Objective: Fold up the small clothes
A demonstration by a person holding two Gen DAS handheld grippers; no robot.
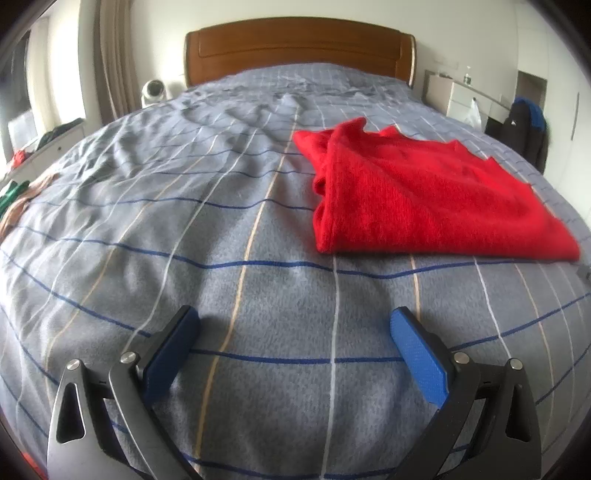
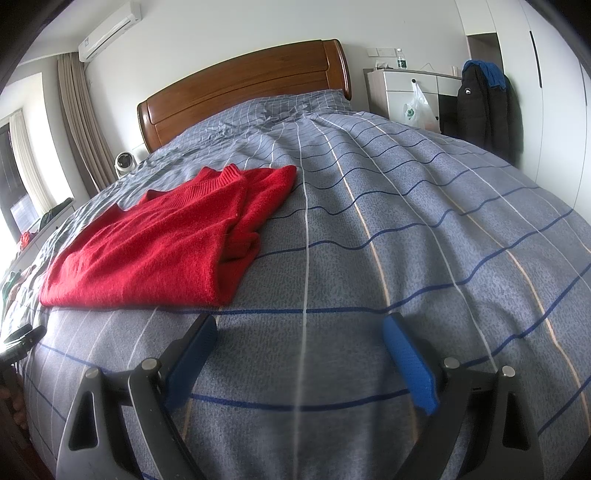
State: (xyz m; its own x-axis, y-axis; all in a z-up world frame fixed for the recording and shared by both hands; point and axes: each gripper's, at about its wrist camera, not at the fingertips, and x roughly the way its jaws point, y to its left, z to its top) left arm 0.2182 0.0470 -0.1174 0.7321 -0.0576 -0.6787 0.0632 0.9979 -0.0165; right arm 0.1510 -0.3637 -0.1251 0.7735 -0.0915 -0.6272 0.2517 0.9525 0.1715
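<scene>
- A grey-blue checked bed cover (image 1: 229, 229) with dark blue, white and tan lines spreads over the whole bed; it is rumpled toward the curved brown wooden headboard (image 1: 295, 48)
- The folded red knitted sweater (image 1: 417, 195) lies flat on the cover, ahead and to the right in the left wrist view, ahead and to the left in the right wrist view; neither gripper touches it
- The left gripper (image 1: 295, 332) hangs above bare cover, blue pads spread wide, nothing between them; the right gripper (image 2: 299, 339) likewise spread and empty
- Beige curtains (image 2: 79, 114) and a white wall air conditioner (image 2: 110, 29) stand left of the headboard; a white cabinet (image 2: 400, 92) with a plastic bag (image 2: 419, 105) and a dark jacket (image 2: 480, 107) stand to its right
</scene>
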